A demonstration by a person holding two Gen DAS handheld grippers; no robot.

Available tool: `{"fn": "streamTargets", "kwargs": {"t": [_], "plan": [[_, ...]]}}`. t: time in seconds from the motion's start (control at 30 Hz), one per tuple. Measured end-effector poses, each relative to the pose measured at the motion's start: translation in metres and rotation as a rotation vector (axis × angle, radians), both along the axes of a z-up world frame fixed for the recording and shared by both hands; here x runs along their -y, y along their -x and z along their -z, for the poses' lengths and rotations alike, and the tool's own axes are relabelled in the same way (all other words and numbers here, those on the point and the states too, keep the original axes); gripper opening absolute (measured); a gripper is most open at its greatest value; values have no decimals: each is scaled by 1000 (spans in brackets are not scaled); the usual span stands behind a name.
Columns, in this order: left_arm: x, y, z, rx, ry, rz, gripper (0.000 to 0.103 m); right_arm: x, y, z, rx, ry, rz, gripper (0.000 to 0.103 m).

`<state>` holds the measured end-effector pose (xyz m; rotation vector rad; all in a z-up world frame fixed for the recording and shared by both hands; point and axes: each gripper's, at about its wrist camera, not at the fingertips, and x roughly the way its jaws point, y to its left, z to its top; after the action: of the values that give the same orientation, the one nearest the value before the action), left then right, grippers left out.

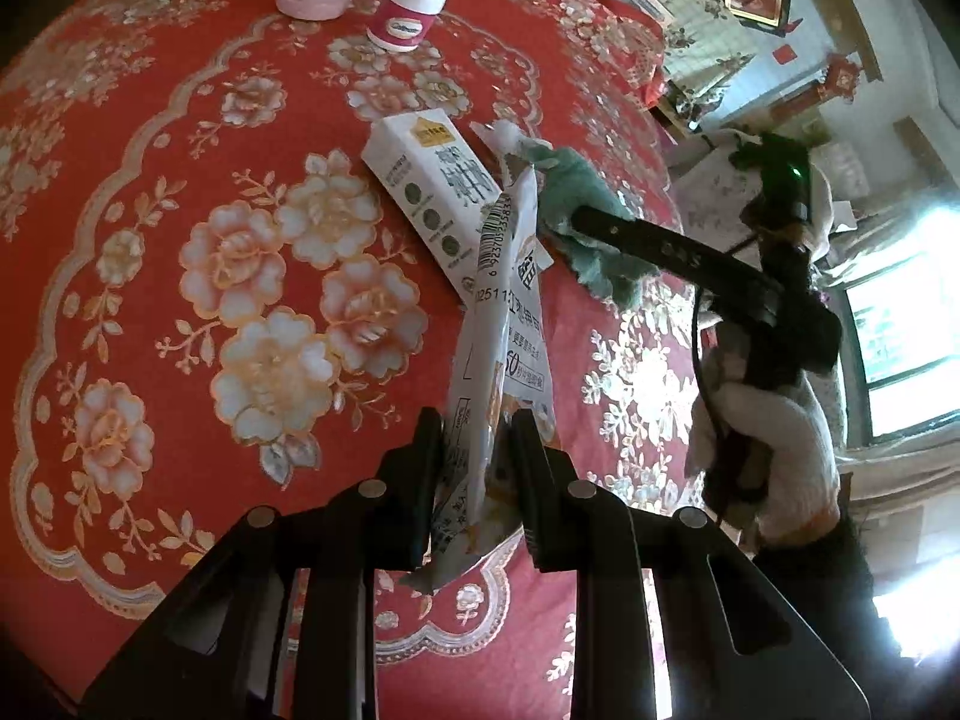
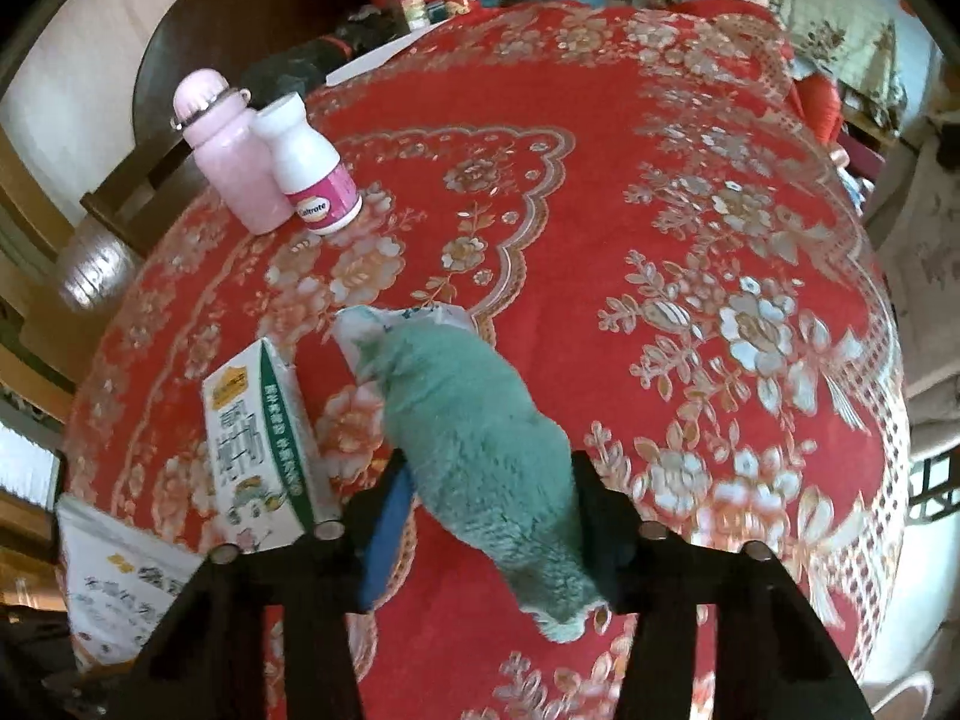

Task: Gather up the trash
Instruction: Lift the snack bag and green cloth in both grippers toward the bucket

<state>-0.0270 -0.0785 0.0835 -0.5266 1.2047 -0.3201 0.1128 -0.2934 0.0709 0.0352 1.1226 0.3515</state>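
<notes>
Left claw [image 1: 474,468] clamped on a crumpled white wrapper [image 1: 504,312] lifted above the counter [image 1: 150,192], right claw [image 2: 489,516] partly closed around a green cloth [image 2: 480,444] with both pads against it, milk carton [image 2: 258,444] beside it, two bottles [image 2: 270,162] near the far-left edge.

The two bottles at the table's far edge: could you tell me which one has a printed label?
The white bottle with the magenta label band; the pink bottle beside it is plain.

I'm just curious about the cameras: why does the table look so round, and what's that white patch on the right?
Left wrist view: the fisheye lens bulges the tablecloth; the window glares white. Right wrist view: same bulge, and the green cloth looks slightly blurred.
</notes>
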Motion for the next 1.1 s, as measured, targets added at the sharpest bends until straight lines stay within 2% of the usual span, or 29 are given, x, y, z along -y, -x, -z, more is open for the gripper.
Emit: {"fn": "streamTargets", "kwargs": {"t": [0.27,0.53,0.73,1.1], "plan": [[28,-3,-5,21,-5,59,21,47,68,-12,-25,-148,141,46],[63,1,-1,23,-41,123,21,91,130,-14,-33,-196,255,46],[99,8,-11,68,-83,193,21,119,157,-20,-21,-219,331,46],[171,12,-28,122,-98,331,21,177,202,-34,18,-224,460,46]]}}
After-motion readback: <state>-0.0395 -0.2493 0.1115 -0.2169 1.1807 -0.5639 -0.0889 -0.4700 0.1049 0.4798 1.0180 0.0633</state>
